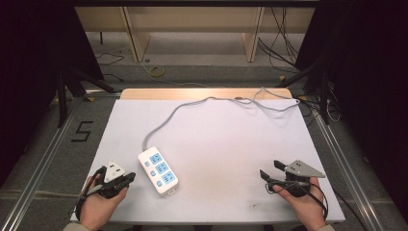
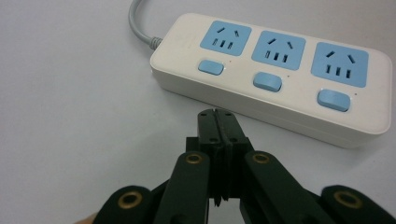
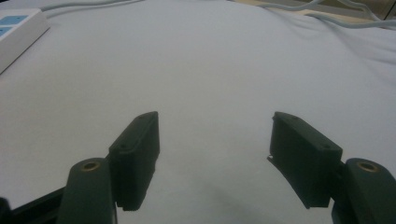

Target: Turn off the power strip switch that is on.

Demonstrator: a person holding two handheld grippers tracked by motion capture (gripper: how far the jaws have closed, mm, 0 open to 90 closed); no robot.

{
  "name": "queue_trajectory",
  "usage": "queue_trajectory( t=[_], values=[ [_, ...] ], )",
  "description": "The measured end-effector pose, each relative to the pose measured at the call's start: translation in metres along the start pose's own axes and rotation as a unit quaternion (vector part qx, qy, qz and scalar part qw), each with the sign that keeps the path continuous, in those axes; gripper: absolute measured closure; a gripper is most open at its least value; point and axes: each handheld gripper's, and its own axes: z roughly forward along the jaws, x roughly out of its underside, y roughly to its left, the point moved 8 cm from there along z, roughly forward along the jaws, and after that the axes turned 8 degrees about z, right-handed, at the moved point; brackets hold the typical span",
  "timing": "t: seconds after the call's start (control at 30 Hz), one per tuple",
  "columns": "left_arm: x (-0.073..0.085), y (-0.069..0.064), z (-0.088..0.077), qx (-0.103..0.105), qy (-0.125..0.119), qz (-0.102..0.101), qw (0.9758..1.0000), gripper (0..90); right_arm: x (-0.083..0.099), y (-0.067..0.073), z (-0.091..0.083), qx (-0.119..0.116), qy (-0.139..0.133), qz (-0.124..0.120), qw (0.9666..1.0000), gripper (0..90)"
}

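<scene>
Left gripper view has the left gripper (image 2: pixel 217 114) with its two black jaws pressed together and holding nothing, their tips just short of the long side wall of the white power strip (image 2: pixel 273 77), which lies flat on the white table cover (image 2: pixel 70 116) directly ahead of the jaws and slightly to their right. Three blue rocker switches run along the near edge of the strip's top face, the middle switch (image 2: pixel 267 82) closest to the jaw line, with a blue socket behind each. If the closed tips go forward at this height, they would likely meet the side wall instead of a switch and shove the light strip across the smooth cover, since nothing braces it. A press from above that lands off centre could tip a neighbouring switch or slip into a socket slot. The grey cord (image 2: pixel 139 25) leaves the strip's far end, beyond and left of the jaws, and may drag or swing the strip if it moves. In the right gripper view, the right gripper (image 3: pixel 215 158) has its jaws wide apart over bare cover, the strip well off to their far left, too distant to steady it without a long reach.
</scene>
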Motion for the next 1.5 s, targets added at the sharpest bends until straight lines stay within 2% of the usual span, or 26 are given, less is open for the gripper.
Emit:
queue_trajectory(
  t=[0.63, 1.03, 1.5],
  values=[
    [-0.012, 0.000, 0.002, 0.006, 0.004, 0.000, 1.0000, 89.6, 0.000, 0.000, 0.001, 0.000, 0.001, 0.002, 1.0000, 34.0],
    [-0.014, 0.003, 0.003, 0.006, 0.007, -0.005, 0.9999, 89.6, 0.000, 0.000, 0.001, -0.001, 0.001, -0.002, 1.0000, 34.0],
    [-0.025, 0.005, 0.007, 0.005, 0.011, 0.001, 0.9999, 89.6, 0.000, 0.000, 0.001, -0.001, 0.001, -0.002, 1.0000, 33.9]
  ],
)
